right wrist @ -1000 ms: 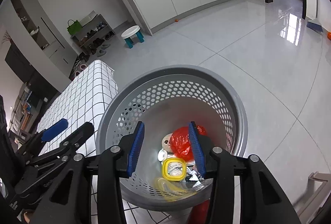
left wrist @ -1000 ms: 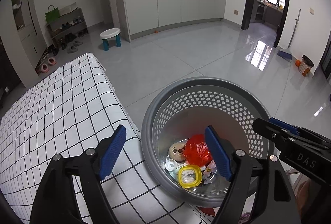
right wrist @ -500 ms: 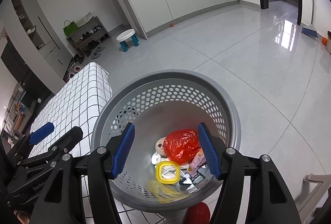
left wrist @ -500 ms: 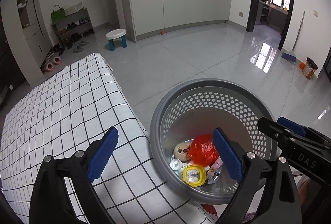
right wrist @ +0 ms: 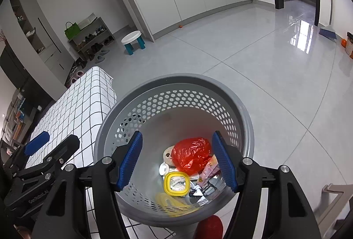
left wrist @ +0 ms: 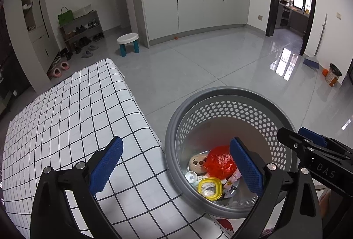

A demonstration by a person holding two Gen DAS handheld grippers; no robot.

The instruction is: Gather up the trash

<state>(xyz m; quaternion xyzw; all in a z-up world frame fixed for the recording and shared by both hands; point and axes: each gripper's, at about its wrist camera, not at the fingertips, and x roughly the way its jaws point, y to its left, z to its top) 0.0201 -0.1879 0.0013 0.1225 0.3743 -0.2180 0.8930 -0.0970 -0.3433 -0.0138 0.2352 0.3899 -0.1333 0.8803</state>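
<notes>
A grey perforated trash basket [left wrist: 222, 95] [right wrist: 176, 82] stands on the floor against the table's edge. Inside lie a red crumpled bag [left wrist: 219, 161] [right wrist: 190, 154], a yellow-rimmed lid [left wrist: 209, 187] [right wrist: 176, 183], a round face-print item [left wrist: 198, 163], a small white cap [left wrist: 191, 176] and wrappers [right wrist: 208, 169]. My left gripper [left wrist: 176, 169] is open and empty, straddling the table edge and the basket's near rim. My right gripper [right wrist: 178, 160] is open and empty, above the basket's mouth.
The table has a white cloth with a black grid [left wrist: 66, 115] [right wrist: 75, 106]. A red object [right wrist: 209, 226] sits below the basket's near side. Farther off are grey tiled floor [left wrist: 198, 67], a white stool [left wrist: 128, 40], cabinets [left wrist: 189, 9], a shoe rack [left wrist: 81, 29].
Both grippers have drawn back and up from the basket, and the right gripper's fingers have opened wider. The red bag lies in the basket throughout.
</notes>
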